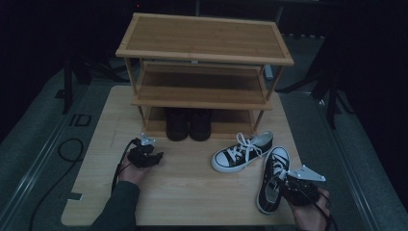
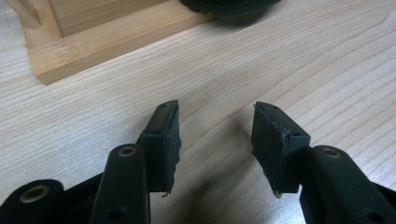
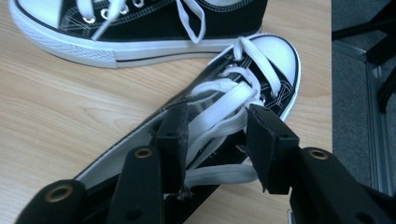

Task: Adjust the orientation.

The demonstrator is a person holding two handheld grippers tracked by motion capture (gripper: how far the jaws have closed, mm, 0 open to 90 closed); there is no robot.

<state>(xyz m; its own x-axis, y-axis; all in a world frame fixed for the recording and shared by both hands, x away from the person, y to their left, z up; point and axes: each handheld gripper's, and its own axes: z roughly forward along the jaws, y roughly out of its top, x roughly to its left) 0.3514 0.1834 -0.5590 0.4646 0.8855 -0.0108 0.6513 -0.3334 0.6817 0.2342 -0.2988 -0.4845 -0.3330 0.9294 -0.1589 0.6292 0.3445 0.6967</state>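
Two black-and-white sneakers lie on the wooden table point(image 1: 192, 192). One sneaker point(image 1: 243, 151) lies on its side at centre right; the other point(image 1: 272, 168) points away from me near the right edge. My right gripper point(image 1: 285, 184) point(image 3: 217, 140) stands open over the rear of that second sneaker point(image 3: 275, 51), its jaws on either side of the white laces point(image 3: 219, 112) without pressing them. My left gripper point(image 1: 155, 157) point(image 2: 215, 135) is open above bare table wood in front of the rack, with nothing between its jaws.
A three-tier bamboo shoe rack point(image 1: 202, 48) stands at the table's far side, with a pair of black shoes point(image 1: 187, 124) on its bottom shelf. The rack's base point(image 2: 107, 46) lies just ahead of the left gripper. The table's right edge point(image 3: 329, 70) runs close beside the sneaker.
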